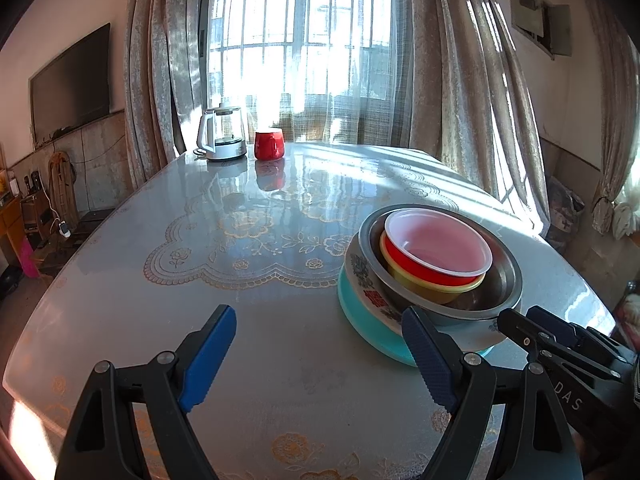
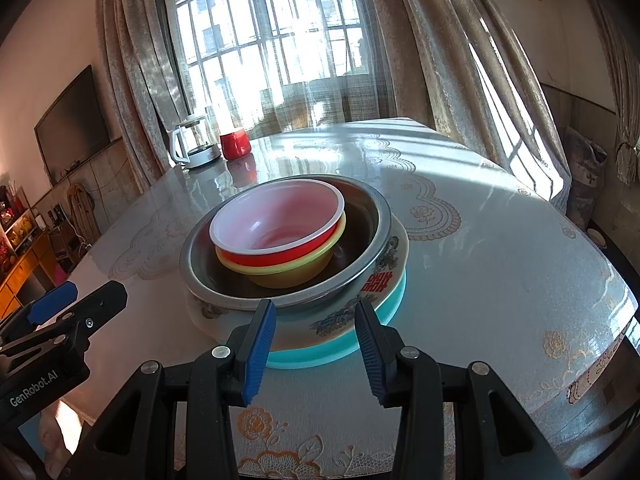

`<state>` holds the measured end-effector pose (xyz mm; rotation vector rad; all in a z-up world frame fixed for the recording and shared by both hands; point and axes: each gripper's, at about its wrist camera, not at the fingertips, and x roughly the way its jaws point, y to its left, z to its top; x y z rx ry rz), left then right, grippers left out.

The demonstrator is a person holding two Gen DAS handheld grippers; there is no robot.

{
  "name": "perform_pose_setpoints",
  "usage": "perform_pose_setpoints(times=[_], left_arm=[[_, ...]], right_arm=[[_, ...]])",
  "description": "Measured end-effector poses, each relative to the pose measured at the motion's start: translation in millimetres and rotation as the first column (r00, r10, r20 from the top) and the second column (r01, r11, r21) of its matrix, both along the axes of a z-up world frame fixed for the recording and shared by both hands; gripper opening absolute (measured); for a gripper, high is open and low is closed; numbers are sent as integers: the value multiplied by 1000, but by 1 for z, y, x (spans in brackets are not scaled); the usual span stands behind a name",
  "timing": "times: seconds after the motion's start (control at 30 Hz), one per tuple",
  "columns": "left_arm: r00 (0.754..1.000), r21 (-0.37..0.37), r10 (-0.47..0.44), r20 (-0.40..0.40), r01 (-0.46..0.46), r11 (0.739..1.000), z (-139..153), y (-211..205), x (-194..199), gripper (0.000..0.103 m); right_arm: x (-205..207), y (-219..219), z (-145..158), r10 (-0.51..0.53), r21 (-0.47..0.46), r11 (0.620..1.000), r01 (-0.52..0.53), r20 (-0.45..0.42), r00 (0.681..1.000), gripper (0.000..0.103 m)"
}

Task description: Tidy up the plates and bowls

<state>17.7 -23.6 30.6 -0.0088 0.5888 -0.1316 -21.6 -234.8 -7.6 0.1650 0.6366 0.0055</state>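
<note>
One stack of dishes stands on the table. From the bottom: a teal plate [image 2: 372, 322] [image 1: 360, 318], a white floral plate [image 2: 340, 312] [image 1: 366, 280], a steel bowl [image 2: 360, 216] [image 1: 500, 272], a yellow bowl [image 2: 296, 268] [image 1: 424, 288], and a red bowl with a white inside [image 2: 280, 216] [image 1: 436, 244]. My right gripper [image 2: 315, 350] is open and empty just in front of the stack. My left gripper [image 1: 320, 356] is open and empty, to the left of the stack; its right finger overlaps the plates' edge in view.
A glass kettle [image 1: 222, 136] [image 2: 196, 142] and a red mug [image 1: 269, 145] [image 2: 235, 145] stand at the table's far left. The table [image 1: 260, 288] has a glossy lace-patterned cover. A window with curtains is behind it. The right gripper shows in the left wrist view [image 1: 560, 340].
</note>
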Motion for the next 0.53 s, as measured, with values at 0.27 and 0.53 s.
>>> perform_pose_setpoints(times=[0.27, 0.53], left_arm=[[1000, -4, 4, 20, -4, 1000, 1, 0, 0, 85], [1000, -13, 18, 23, -18, 1000, -2, 9, 6, 79]], right_arm=[[-1, -3, 2, -2, 1, 1000, 2, 4, 1000, 42], [-5, -14, 8, 7, 2, 1000, -7, 48, 999, 42]])
